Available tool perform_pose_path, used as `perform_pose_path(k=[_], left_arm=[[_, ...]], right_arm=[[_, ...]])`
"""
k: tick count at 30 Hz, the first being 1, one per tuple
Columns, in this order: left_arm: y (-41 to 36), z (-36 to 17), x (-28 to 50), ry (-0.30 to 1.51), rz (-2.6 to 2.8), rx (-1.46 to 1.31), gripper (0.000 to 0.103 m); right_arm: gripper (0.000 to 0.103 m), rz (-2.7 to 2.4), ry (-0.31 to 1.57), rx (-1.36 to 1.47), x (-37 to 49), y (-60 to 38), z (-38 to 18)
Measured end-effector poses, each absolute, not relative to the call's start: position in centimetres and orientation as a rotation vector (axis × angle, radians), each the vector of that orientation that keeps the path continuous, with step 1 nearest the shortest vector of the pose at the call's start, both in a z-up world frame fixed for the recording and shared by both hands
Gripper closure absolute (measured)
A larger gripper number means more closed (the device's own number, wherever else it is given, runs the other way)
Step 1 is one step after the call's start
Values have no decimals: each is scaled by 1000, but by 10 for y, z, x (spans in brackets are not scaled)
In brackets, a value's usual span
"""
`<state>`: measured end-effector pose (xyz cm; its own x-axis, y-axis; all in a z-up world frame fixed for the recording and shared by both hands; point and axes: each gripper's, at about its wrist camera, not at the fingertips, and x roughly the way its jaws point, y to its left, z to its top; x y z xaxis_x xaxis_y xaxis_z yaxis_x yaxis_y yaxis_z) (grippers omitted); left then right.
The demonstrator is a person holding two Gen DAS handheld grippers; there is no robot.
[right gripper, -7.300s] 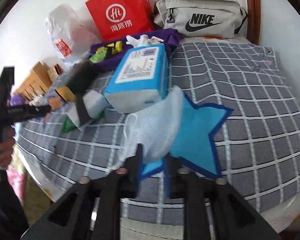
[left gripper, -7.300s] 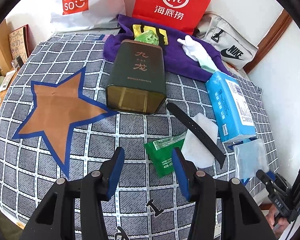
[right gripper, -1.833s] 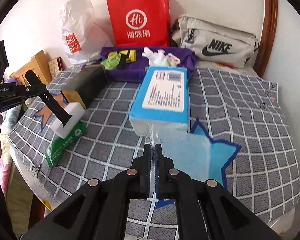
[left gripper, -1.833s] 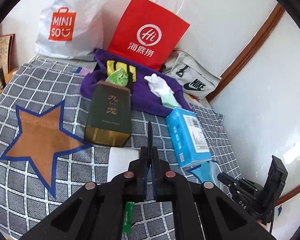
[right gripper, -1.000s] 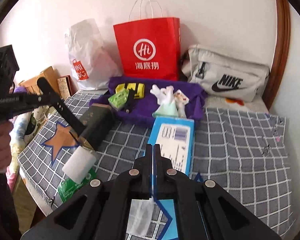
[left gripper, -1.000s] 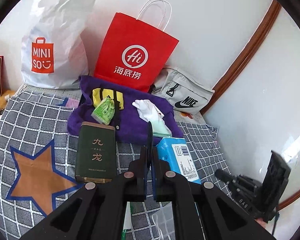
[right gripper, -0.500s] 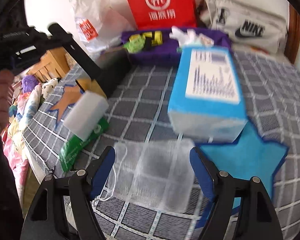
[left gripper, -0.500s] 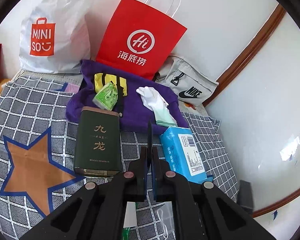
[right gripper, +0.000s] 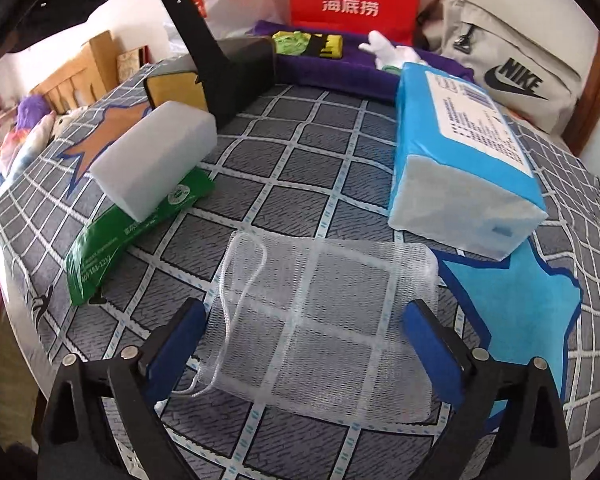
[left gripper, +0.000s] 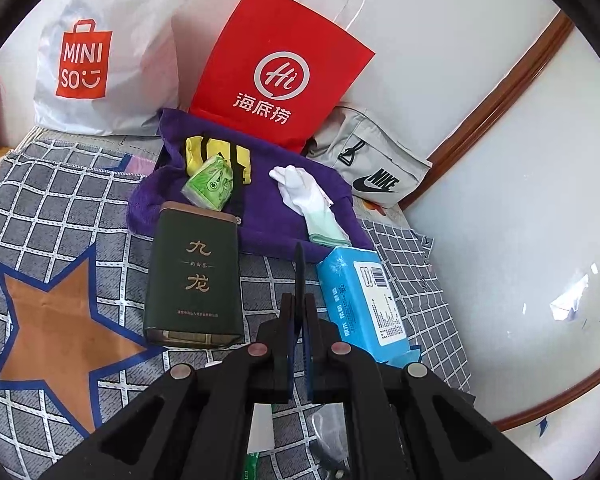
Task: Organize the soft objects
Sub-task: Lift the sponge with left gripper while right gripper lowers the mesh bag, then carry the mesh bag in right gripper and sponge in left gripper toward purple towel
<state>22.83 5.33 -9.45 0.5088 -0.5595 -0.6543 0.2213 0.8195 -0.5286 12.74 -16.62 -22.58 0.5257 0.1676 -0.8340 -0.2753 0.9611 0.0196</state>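
My right gripper (right gripper: 306, 320) is open, low over a white mesh bag (right gripper: 324, 320) that lies flat on the checked cloth between its fingers. My left gripper (left gripper: 299, 320) is shut on a thin black strap (left gripper: 299, 272) that sticks up between its jaws, held above the bed; the strap (right gripper: 204, 52) also shows in the right wrist view. A white sponge block (right gripper: 156, 156) rests on a green packet (right gripper: 132, 228). A blue tissue pack (right gripper: 456, 152) lies partly on the blue star (right gripper: 516, 312). A white glove (left gripper: 308, 200) lies on the purple towel (left gripper: 260, 220).
A dark green tin (left gripper: 194, 276) lies beside the brown star (left gripper: 56, 340). A red paper bag (left gripper: 276, 76), a white Miniso bag (left gripper: 100, 60) and a grey Nike pouch (left gripper: 372, 168) stand at the wall. A yellow pouch (left gripper: 216, 156) and a green packet (left gripper: 210, 184) lie on the towel.
My right gripper let go of the mesh bag, opened wide and dropped low over it. My left gripper stayed shut on the strap, hardly moving.
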Motion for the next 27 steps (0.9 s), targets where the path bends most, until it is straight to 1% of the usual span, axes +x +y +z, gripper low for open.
perform_pose_path(k=[1,2,3,4,5,6,8,10,19,27], left_arm=[[53,-95,228,924,-488,-408,99],[54,-95,227,924,-489,-410,99],[53,-96,227,925,-491,-412,99],[53,-96,227,925,-493,-413,99],[52,-96,227,924,-495,-413,99],[51,-96,227,923,-496,-412,99],[50,-95,227,923,-497,-411,99],[50,-93,227,919,-497,-410,99],[47,-79,233,898,-470,-386,99],[42,-66,248,882,-435,-346,99]], right_arm=[[22,257,980,-109,127,-171,-223],[40,248,977,-100,126,-176,-220],[62,236,978,-86,127,-183,-218],[72,226,982,-72,129,-190,-217],[88,222,990,-52,131,-198,-217],[95,241,1001,-16,134,-207,-216],[97,276,1021,47,138,-220,-213],[97,275,1010,30,136,-224,-207],[97,338,831,40,131,-235,-133],[97,287,739,12,176,-239,-91]])
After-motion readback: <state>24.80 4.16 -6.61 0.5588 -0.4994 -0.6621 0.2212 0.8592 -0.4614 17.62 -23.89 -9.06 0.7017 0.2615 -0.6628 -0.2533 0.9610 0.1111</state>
